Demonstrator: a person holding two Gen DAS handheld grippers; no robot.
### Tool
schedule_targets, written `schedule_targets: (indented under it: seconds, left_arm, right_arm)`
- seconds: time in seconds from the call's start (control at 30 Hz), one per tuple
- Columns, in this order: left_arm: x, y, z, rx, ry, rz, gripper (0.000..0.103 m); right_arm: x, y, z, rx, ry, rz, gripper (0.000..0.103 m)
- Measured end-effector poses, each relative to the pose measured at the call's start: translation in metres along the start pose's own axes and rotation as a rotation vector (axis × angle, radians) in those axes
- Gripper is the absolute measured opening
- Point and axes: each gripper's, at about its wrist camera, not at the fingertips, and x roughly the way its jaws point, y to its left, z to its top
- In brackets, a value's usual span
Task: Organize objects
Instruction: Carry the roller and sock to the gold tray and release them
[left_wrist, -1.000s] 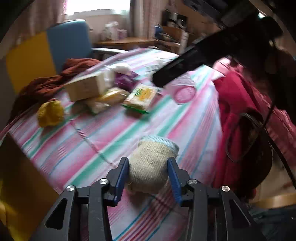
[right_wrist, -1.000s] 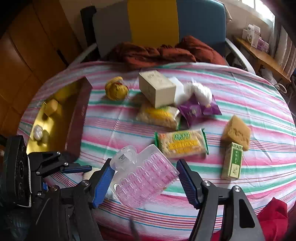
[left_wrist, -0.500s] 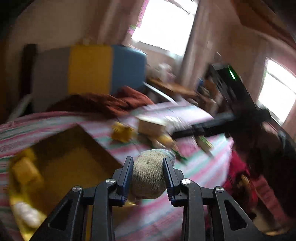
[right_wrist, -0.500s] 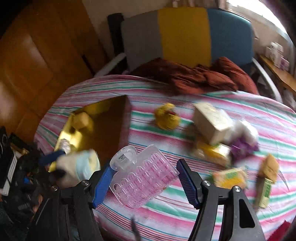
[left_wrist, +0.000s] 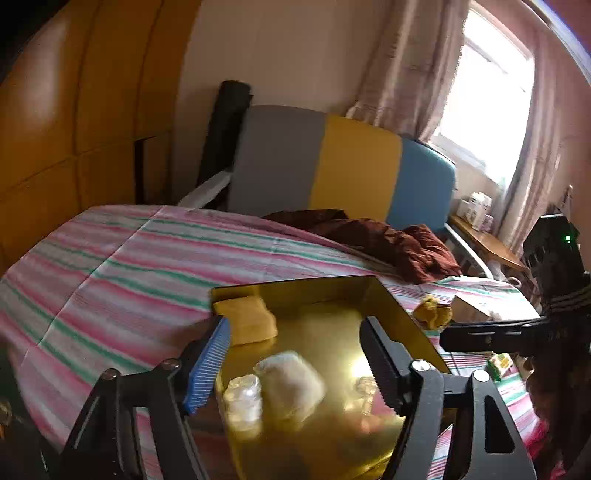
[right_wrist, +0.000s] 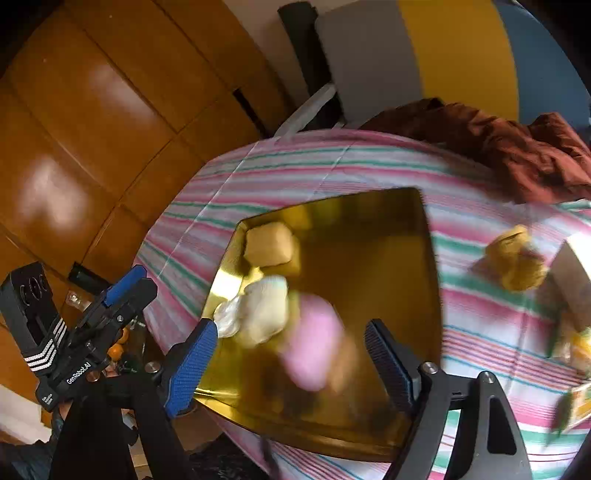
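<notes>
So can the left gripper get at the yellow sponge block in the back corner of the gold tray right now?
Probably yes. The left gripper, jaws opening with nothing pressed between them, hangs over the gold tray, and the yellow sponge block lies uncovered just ahead of its blue finger.

A grey, yellow and blue chair (left_wrist: 343, 162) stands behind the striped surface (left_wrist: 122, 266). Left of the chair are glossy wooden panels (left_wrist: 74, 110); right of it, a bright curtained window (left_wrist: 491, 92) above a shelf (left_wrist: 487, 243).
</notes>
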Motion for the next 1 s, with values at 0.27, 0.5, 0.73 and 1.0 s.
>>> schedule_targets:
  seconds: [0.27,0.5,0.73,1.0]
  left_arm:
    - [-0.01,0.016,-0.016,-0.039,0.006,0.218,0.092]
    - [-0.016,0.002,-0.022,-0.044,-0.023,0.266,0.102]
    - [-0.02,-0.013,-0.025,-0.018,-0.009,0.278,0.103]
    - [-0.023,-0.032,-0.029,0.042,-0.004,0.266,0.103]
  right_arm:
    - [0.006,0.02,-0.027,-0.098,-0.034,-0.188,0.084]
    - [-0.002,0.027,-0.039,-0.134,-0.13,-0.31,0.084]
    - [-0.021,0.029,-0.049,-0.15,-0.267,-0.406,0.084]
    - [-0.041,0.027,-0.058,-0.169,-0.377,-0.457,0.084]
